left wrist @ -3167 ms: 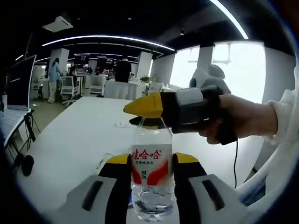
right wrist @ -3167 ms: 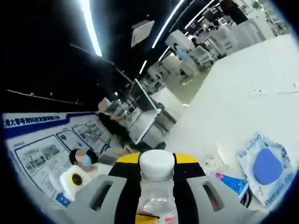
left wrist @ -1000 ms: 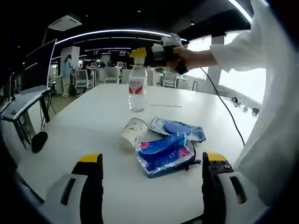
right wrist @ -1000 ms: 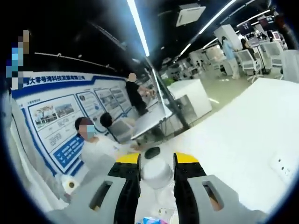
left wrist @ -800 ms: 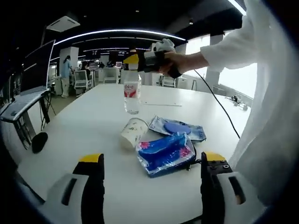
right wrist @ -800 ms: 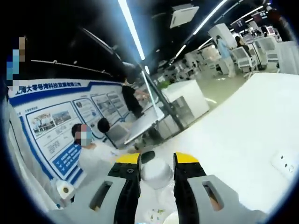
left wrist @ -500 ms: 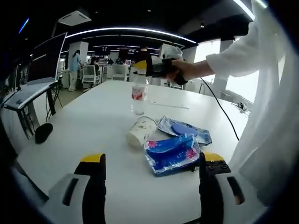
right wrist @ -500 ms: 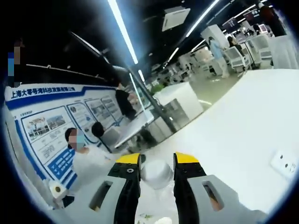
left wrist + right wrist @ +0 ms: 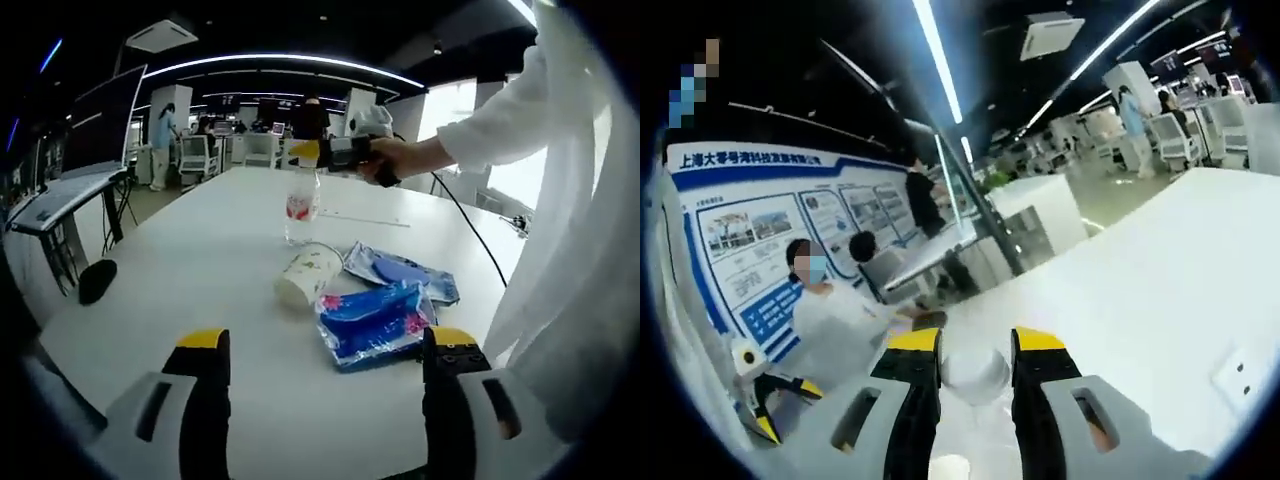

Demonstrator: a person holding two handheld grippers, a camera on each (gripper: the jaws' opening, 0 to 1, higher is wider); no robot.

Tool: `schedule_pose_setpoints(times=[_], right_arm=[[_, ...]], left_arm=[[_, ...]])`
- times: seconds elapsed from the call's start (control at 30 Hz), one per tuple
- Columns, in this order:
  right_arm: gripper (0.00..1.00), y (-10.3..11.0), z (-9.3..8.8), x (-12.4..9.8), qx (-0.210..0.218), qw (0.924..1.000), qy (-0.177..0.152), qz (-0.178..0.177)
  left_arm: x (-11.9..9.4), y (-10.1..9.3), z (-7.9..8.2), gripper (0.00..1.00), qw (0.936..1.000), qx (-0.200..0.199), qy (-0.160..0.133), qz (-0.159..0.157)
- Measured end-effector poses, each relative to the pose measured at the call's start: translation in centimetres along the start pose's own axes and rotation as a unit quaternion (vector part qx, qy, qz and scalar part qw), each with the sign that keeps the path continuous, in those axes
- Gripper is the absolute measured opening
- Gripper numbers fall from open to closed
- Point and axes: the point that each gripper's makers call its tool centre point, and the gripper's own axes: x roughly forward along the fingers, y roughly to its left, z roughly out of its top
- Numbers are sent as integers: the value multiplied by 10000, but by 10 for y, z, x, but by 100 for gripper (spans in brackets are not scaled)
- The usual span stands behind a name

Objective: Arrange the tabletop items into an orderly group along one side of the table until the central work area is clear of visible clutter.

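Right gripper (image 9: 975,375): yellow-tipped jaws closed on white cap of clear plastic water bottle with red label (image 9: 301,208), standing on white table (image 9: 190,270).
Left gripper (image 9: 320,345): jaws wide apart, empty; paper cup (image 9: 306,276) and blue packets (image 9: 372,320) ahead.
Advice: confirm bottle stands steady; release straight upward.

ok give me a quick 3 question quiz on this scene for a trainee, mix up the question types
1. True or false: the left gripper is clamped on the paper cup.
2. Multiple choice: what does the right gripper grip the water bottle by? A) its base B) its white cap C) its red label
3. Fill in: the blue packet lies on the white table right next to the ____ , which is on its side.

Key
1. False: its jaws stand wide apart, with nothing between them.
2. B: the cap sits between the jaws in the right gripper view.
3. paper cup
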Motion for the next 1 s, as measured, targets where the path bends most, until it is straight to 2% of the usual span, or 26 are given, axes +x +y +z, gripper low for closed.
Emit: schedule_pose_setpoints(times=[0.3,0.37,0.63,0.8,0.93,1.0], right_arm=[[25,-9,3,-3,204,9996,-189,79],[25,-11,4,-3,250,9994,-232,-18],[26,-10,3,1,-113,9998,-65,-160],[47,-12,2,-5,26,9994,11,-355],[50,0,9,-19,-14,9987,-32,-513],[51,5,15,-29,-48,9970,-155,-760]], left_arm=[[-2,-4,-4,78,10000,30,88,-32],[-3,-3,-4,78,9999,44,95,-36],[-3,0,-4,78,9999,99,117,-12],[-3,-1,-4,78,9999,101,119,-37],[-3,-2,-2,78,9999,130,84,-72],[-3,-2,-2,78,9998,130,80,-85]])
